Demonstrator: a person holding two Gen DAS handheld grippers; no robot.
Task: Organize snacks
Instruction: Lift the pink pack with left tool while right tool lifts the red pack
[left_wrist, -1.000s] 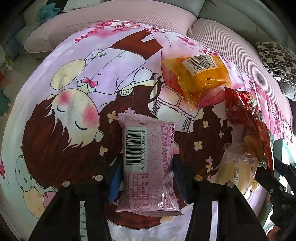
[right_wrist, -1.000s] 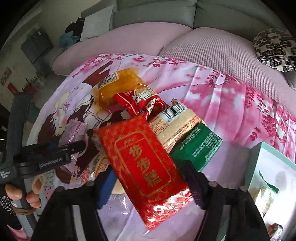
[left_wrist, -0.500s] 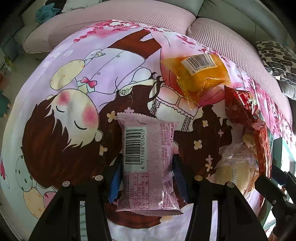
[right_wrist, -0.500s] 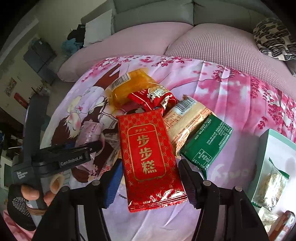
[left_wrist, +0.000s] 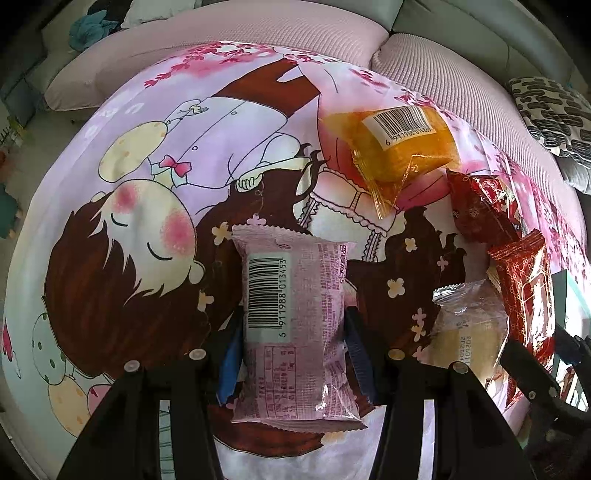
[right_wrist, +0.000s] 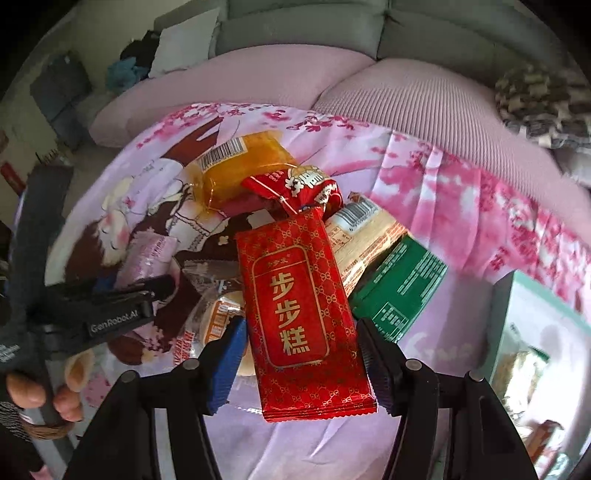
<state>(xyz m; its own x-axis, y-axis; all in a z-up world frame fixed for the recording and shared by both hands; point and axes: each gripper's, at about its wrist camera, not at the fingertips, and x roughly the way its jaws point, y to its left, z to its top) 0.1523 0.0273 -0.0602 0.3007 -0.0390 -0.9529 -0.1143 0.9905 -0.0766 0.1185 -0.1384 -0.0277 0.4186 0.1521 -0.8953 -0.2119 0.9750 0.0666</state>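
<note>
Both my jaws are clamped: my left gripper (left_wrist: 291, 350) pinches the pink pack (left_wrist: 293, 328) low over the cloth (left_wrist: 147, 155), while my right gripper (right_wrist: 301, 358), wider, grips the red pack (right_wrist: 301, 314) above the pile.

Pink packet (left_wrist: 295, 325) — red-gold packet (right_wrist: 303, 314).

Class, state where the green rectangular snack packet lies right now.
In the right wrist view, the green rectangular snack packet lies on the pink printed cloth, right of the red gold-lettered packet, against the beige barcoded packet.
</note>
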